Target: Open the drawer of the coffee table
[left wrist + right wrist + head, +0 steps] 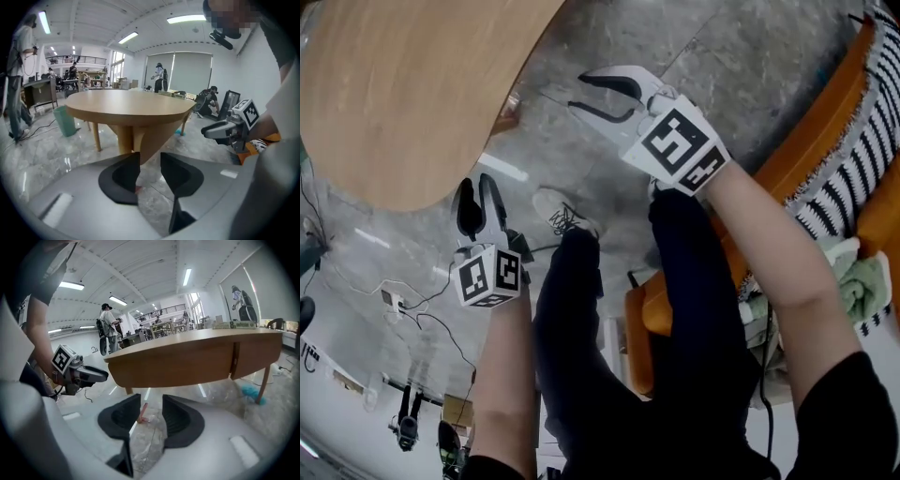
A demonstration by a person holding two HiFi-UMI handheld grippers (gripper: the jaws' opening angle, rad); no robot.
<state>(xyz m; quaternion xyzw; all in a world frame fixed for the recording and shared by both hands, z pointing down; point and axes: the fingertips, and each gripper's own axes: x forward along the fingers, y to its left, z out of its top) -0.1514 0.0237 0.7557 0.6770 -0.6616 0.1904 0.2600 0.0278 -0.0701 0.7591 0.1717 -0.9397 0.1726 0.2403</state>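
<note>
From the head view, I see the coffee table (403, 84) at upper left. My left gripper (478, 187) is just beside its edge and my right gripper (578, 94) is farther right over the floor (722, 56).

In the left gripper view, the jaws stand apart with only floor between them, and the round surface is ahead, untouched.

In the right gripper view, the jaws are also spread and empty. The table's side panel shows a vertical seam (233, 359), but I can't tell whether it marks the drawer.

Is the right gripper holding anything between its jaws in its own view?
No, the right gripper stands open, with only the floor showing through the gap between its jaws, and it is apart from the coffee table.
</note>
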